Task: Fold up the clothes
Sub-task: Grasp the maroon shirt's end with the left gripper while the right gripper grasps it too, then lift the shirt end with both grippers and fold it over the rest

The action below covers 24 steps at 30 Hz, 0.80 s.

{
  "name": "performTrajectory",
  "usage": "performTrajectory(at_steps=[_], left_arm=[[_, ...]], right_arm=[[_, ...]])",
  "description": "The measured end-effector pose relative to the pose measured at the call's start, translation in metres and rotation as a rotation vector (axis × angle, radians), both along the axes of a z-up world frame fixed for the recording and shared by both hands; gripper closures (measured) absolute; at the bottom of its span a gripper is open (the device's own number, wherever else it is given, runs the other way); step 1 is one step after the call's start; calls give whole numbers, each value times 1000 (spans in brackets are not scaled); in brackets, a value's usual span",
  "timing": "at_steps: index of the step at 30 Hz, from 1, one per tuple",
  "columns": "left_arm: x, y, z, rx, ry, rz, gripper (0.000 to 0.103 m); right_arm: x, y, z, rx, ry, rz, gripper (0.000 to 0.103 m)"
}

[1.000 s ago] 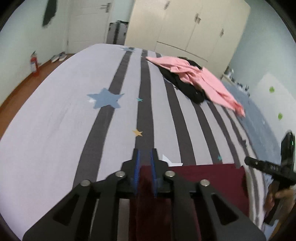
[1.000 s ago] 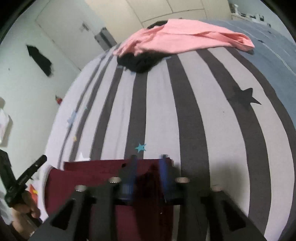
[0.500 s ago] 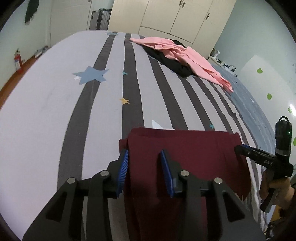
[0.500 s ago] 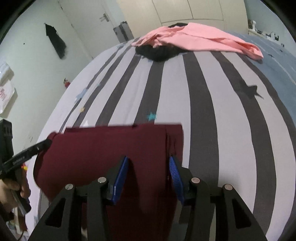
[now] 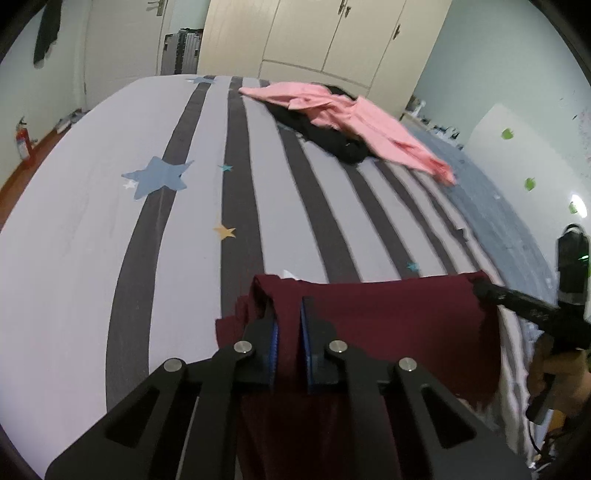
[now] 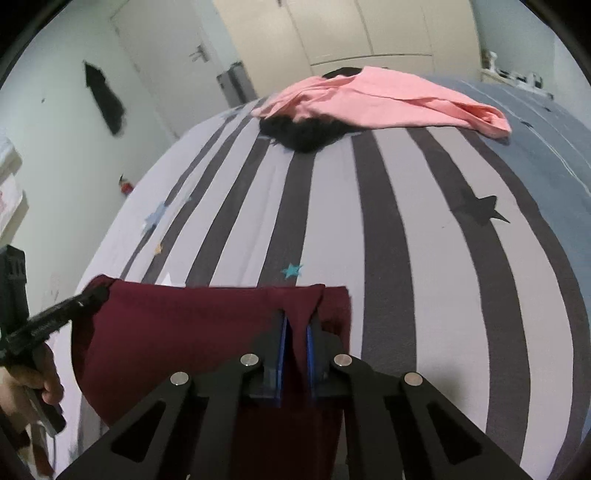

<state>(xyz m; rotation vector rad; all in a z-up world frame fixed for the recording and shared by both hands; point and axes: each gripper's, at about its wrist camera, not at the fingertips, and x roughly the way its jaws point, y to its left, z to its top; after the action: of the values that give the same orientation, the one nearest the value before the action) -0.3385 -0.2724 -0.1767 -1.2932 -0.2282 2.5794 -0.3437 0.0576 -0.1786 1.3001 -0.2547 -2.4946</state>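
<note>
While both sets of jaws had just been closing, each now pinched a fold of the maroon garment (image 5: 388,317) between its blue pads. That garment lay at the near edge of the striped bed (image 5: 92,236), its far edge running straight across from side to side, so its long axis as seen lay crosswise to the dark stripes, which ran away toward the wardrobe (image 5: 325,33).

The left gripper (image 5: 288,325) had the cloth bunched at the garment's left corner, with a ridge of fabric rising between its jaws and a small lobe spilling out to the left. The right gripper (image 6: 296,332) held the opposite corner in the same way, the cloth peaking up between its pads. In the left wrist view the right gripper appeared at the far right with a hand (image 5: 557,373) around its grip; in the right wrist view the left gripper (image 6: 94,295) and the hand (image 6: 35,384) holding it showed at the far left.

Farther up the bed, well apart from the maroon piece, a pink garment (image 5: 354,118) lay draped over a black garment (image 5: 332,138).
</note>
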Motion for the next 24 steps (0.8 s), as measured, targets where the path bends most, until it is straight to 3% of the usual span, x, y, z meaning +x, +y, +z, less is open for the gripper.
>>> performTrajectory(at_steps=[4,7,16,19,24], left_arm=[[-10,5,-27,-71,-49,29,95],[-10,7,-29,-87,-24,45,95],[-11,7,-38,-116,-6,41,95],[-10,-3,-31,-77,-9,71,91],[-2,-33,-6,-64,46,191,85]], right_arm=[[-8,-9,-17,45,-16,-14,95],[-16,-8,-33,41,-40,-32,95],[-12,-9,-32,72,9,-23,94],[-16,-7,-36,79,-1,-35,89],[-20,23,-14,24,29,-128,82]])
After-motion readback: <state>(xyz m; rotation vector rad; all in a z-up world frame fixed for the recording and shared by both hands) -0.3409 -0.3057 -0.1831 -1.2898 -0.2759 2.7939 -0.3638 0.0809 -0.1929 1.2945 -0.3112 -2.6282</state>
